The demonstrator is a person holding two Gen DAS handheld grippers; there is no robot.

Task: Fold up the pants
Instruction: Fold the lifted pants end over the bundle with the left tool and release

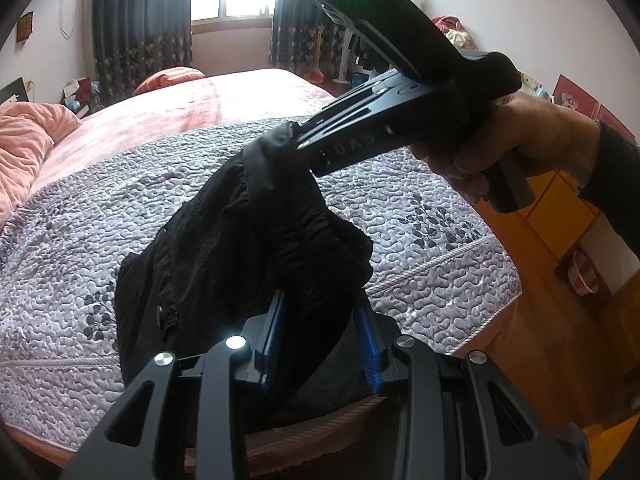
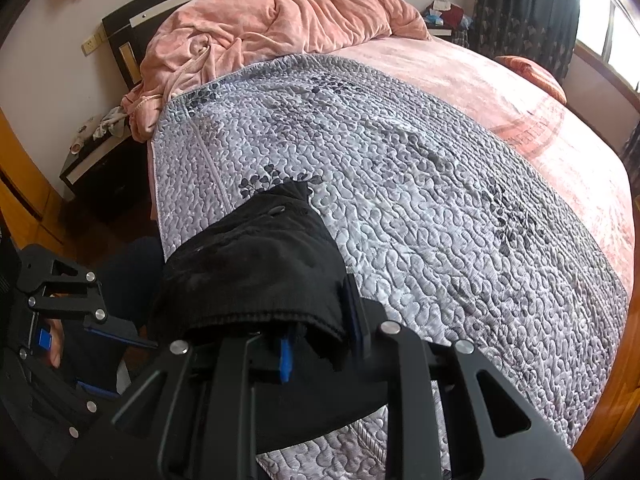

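Two tools: left tool (image 1: 320,336), right tool (image 2: 320,320); one black pants (image 1: 240,232); one grey quilt (image 2: 400,200); one pink blanket (image 2: 280,12).

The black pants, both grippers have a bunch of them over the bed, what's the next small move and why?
Probably draw the two grippers apart and lower the fabric. The left gripper and right gripper each clamp the black pants, which hang bunched between them above the grey quilt, so they need spreading flat before any fold.
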